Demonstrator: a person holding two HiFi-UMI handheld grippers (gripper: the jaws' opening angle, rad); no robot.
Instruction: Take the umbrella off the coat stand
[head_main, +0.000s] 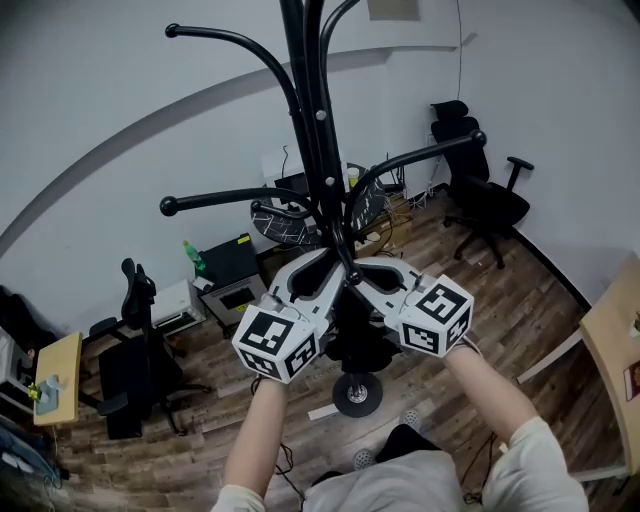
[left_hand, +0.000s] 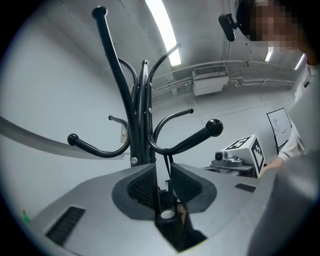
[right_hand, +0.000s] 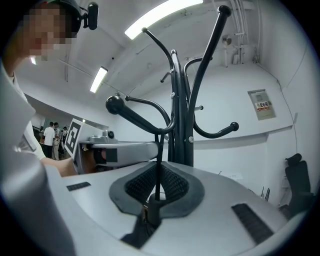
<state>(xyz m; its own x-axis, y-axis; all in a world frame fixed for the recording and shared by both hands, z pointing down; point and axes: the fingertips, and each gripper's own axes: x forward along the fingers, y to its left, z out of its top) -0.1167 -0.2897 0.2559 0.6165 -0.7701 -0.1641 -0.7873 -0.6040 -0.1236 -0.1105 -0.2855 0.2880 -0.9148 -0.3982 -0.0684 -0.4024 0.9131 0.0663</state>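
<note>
Barely begun: umbrella (left_hand: 168, 222) hangs by its strap (right_hand: 159, 160) from coat stand (head_main: 318, 120) hook (head_main: 420, 155), right hand-held gripper (right_hand: 159, 186) clenched on strap, left hand-held gripper (left_hand: 162, 182) loose w/ jaws apart round it; lift-off left to do.

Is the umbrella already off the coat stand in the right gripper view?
No, the strap hangs from a hook of the coat stand.

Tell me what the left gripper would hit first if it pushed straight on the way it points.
Likely the coat stand's pole, just beyond the tips of the left gripper and slightly left of the gap. The umbrella's strap hangs between its open jaws. Depth is hard to judge.
</note>
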